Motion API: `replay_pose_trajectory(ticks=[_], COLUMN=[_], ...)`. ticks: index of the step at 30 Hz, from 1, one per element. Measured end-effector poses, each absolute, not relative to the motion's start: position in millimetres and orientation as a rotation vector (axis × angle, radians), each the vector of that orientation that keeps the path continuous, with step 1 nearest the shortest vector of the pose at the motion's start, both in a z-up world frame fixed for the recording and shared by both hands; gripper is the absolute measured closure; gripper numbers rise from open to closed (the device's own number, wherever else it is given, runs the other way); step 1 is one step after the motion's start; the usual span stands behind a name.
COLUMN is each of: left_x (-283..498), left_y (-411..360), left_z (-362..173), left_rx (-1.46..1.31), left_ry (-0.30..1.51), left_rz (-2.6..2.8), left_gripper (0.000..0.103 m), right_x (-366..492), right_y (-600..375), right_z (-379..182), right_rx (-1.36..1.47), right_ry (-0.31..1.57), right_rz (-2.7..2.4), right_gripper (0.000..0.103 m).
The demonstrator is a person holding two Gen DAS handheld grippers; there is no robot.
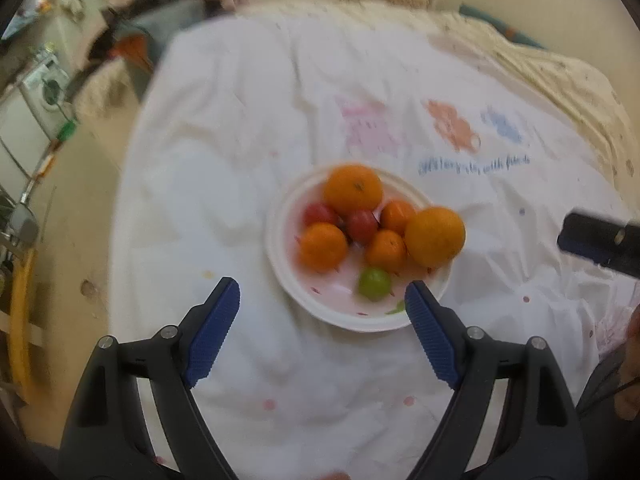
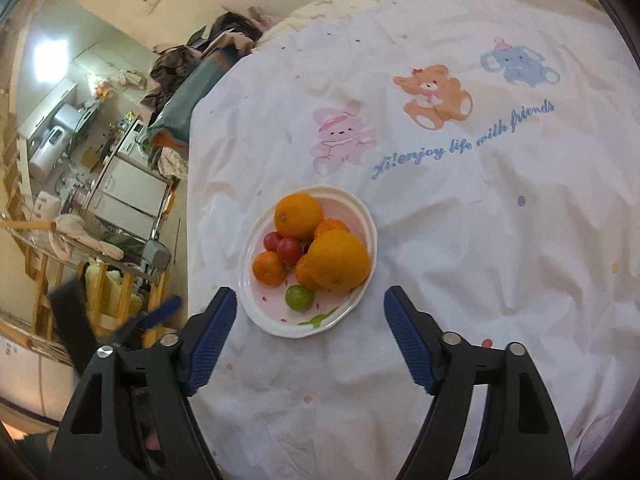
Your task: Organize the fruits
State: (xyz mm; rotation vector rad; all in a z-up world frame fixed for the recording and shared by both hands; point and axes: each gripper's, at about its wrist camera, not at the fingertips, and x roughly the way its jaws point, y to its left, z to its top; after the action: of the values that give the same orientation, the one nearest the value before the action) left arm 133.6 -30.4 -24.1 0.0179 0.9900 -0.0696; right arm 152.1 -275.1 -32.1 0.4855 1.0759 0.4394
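Note:
A white plate (image 1: 320, 308) (image 2: 360, 208) sits on a white printed cloth and holds a pile of fruit. Two big oranges (image 1: 353, 189) (image 1: 435, 236) (image 2: 298, 216) (image 2: 339, 259), several small tangerines (image 1: 323, 247) (image 2: 269, 267), two red fruits (image 1: 362, 225) (image 2: 289, 250) and one green fruit (image 1: 374, 283) (image 2: 299, 298) lie in it. My left gripper (image 1: 322, 300) is open and empty just in front of the plate. My right gripper (image 2: 308, 304) is open and empty, its jaws either side of the plate's near rim. The right gripper's tip shows in the left wrist view (image 1: 600, 242).
The white cloth (image 2: 460, 220) with bear and rabbit prints covers the surface. A pile of clothes (image 2: 200, 64) lies at its far left corner. To the left the edge drops to a floor with appliances and a wooden rack (image 2: 100, 288).

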Motion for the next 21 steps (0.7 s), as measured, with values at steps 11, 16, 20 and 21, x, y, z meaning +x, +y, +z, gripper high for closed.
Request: replay_pose_trajectory(ticks=[11,16,20,21], left_x=[83,64,54,53], left_y=[-2,4,6,7], left_z=[2,-5,-1,1], left_rx=[-0.006,-0.023,-0.020,-0.025], left_ry=[0.907,0.900,0.867,0.851], left_rz=[0.001,0.013,0.009,0.012], left_gripper=[0.017,0.004,0.002,0.002], right_x=[100,78,65,64], right_y=[-250,-237,-225,-221], right_z=[-34,-34,-32,-31], right_rx=[0.392,0.338,0.272,0.247], right_ry=[1.078,1.043,0.982,0.970], right_rz=[0.419,0.388,0.336,0.321], right_gripper=[0.013,0.013,0.005,0.005])
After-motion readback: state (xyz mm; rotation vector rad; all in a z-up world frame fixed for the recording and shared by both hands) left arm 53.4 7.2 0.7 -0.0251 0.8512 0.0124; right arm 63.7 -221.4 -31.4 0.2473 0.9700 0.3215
